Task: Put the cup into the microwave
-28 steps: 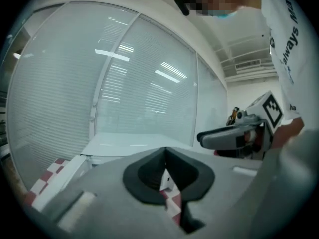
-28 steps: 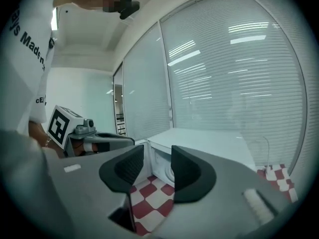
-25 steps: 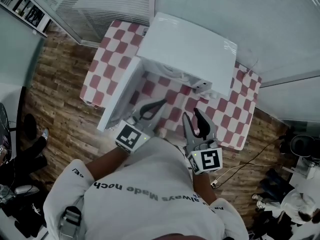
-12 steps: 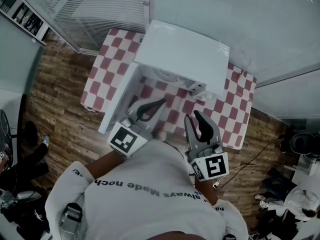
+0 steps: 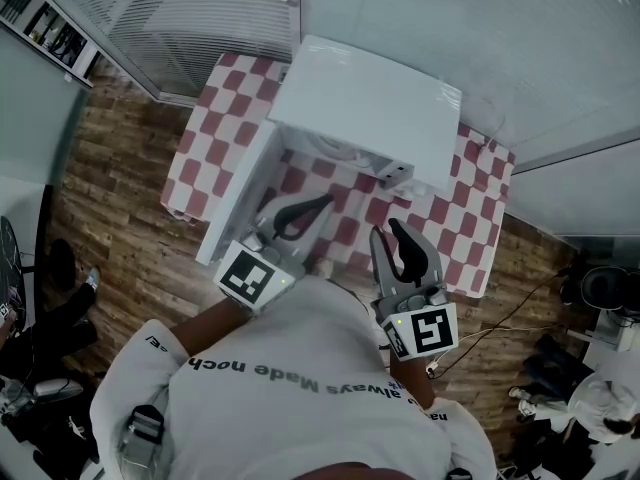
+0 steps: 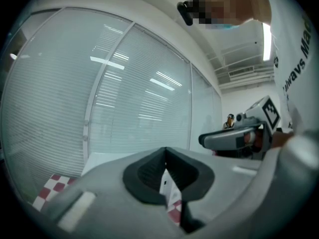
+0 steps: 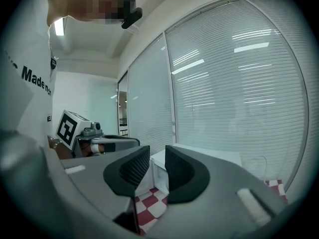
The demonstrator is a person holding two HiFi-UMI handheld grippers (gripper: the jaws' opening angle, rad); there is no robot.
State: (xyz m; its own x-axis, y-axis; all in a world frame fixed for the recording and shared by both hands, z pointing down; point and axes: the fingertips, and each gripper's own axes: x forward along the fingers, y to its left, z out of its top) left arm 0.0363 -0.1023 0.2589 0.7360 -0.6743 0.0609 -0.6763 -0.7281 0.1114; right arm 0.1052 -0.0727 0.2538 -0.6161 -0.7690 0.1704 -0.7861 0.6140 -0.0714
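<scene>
The white microwave [image 5: 370,103] stands on a red-and-white checked table [image 5: 205,128], its door [image 5: 240,193] swung open to the left. I cannot make out a cup in any view. My left gripper [image 5: 326,205] hovers over the table's near side by the open door. Its jaws are shut with nothing between them, and the tips meet in the left gripper view [image 6: 165,156]. My right gripper [image 5: 385,230] hangs beside it to the right, also shut and empty [image 7: 157,163]. Both point towards the microwave [image 7: 214,154].
Glass walls with blinds [image 5: 200,18] close in behind the table. Wood flooring [image 5: 110,208] lies to the left, and a cable [image 5: 480,333] runs across the floor at the right. People and chairs show at the picture's left and right edges.
Both grippers have risen a little towards the head camera. The right jaws have closed the last small gap. The microwave and its door have not moved.
</scene>
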